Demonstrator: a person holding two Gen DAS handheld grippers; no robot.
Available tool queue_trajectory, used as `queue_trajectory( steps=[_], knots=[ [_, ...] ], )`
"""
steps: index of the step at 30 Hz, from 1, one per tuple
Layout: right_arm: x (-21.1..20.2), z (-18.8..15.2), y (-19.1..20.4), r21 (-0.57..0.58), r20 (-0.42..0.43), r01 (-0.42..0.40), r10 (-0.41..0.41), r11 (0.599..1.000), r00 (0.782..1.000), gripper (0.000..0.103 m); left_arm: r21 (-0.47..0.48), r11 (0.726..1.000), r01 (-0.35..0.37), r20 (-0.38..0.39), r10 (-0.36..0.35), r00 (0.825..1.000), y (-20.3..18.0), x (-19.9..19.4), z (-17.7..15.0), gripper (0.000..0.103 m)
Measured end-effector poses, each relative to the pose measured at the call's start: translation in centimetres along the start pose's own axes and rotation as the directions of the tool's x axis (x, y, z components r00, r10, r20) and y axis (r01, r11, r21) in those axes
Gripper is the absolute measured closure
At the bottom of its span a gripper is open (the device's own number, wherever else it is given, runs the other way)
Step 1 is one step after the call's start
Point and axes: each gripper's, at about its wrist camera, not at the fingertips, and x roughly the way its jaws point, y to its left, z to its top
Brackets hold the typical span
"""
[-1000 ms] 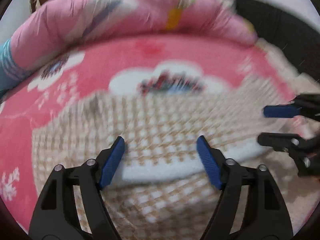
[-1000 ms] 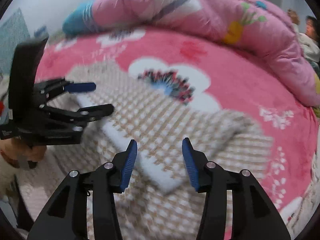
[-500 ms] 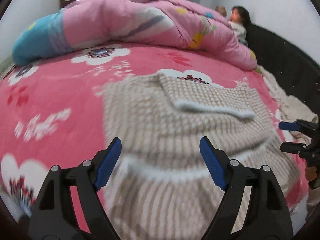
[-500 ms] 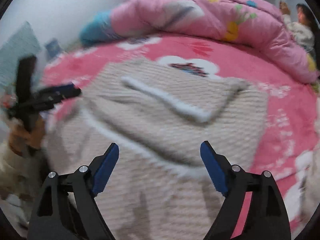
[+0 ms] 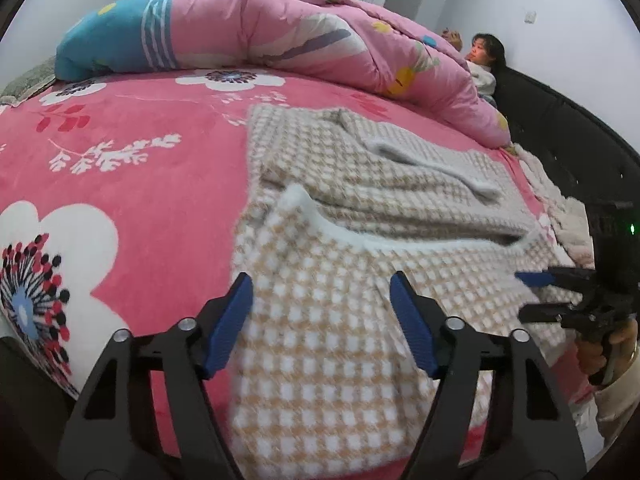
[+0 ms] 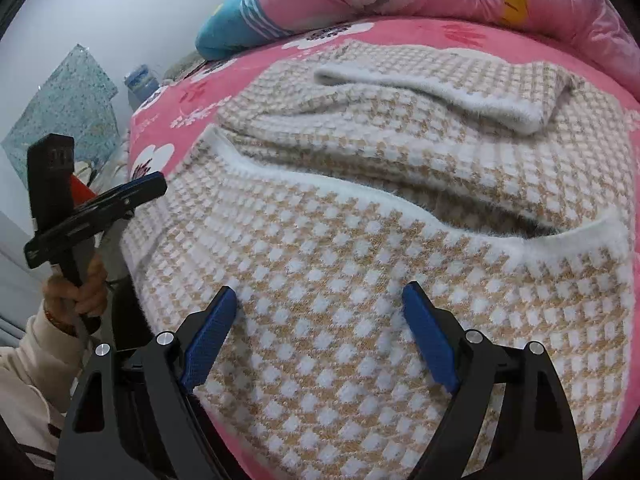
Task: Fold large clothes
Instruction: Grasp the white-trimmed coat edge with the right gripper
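Note:
A beige-and-white checked knit sweater (image 5: 360, 264) lies on the pink bed, its sleeves folded across the body and its white-trimmed neckline toward me. It also fills the right wrist view (image 6: 380, 260). My left gripper (image 5: 322, 316) is open and empty, just above the sweater's near left part. My right gripper (image 6: 320, 332) is open and empty above the near edge of the sweater. The right gripper shows at the right of the left wrist view (image 5: 536, 296), and the left gripper at the left of the right wrist view (image 6: 104, 212).
A pink flowered bedspread (image 5: 120, 168) covers the bed. A rolled pink and blue quilt (image 5: 260, 36) lies along the far side. A person (image 5: 482, 60) lies at the far right by a black headboard (image 5: 560, 136). A patterned panel (image 6: 60, 112) leans by the wall.
Both grippers have pulled back toward the near edge of the bed, away from the folded sleeve. The right gripper opened wider. The sweater lies still with its sleeves folded in.

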Motion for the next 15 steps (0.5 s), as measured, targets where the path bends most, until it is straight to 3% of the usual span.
queue_trajectory(
  steps=[5, 6, 12, 15],
  knots=[
    [-0.3, 0.0, -0.3, 0.013, -0.010, -0.002, 0.002, 1.000, 1.000, 0.021, -0.029, 1.000, 0.008, -0.031, -0.009, 0.999, 1.7, 1.9, 1.5, 0.052],
    [-0.2, -0.1, -0.2, 0.011, -0.010, 0.003, -0.003, 1.000, 1.000, 0.021, -0.032, 0.999, 0.013, -0.043, -0.015, 0.999, 1.8, 2.3, 1.7, 0.058],
    [0.4, 0.4, 0.1, -0.001, -0.012, 0.011, -0.011, 1.000, 1.000, 0.020, -0.043, 0.984, 0.175, -0.056, -0.177, 0.983, 2.2, 2.3, 2.4, 0.059],
    [0.6, 0.4, 0.2, -0.003, -0.012, 0.009, -0.009, 1.000, 1.000, 0.019, 0.001, 0.988, 0.156, -0.106, -0.155, 0.982, 1.5, 3.2, 2.6, 0.059]
  ],
)
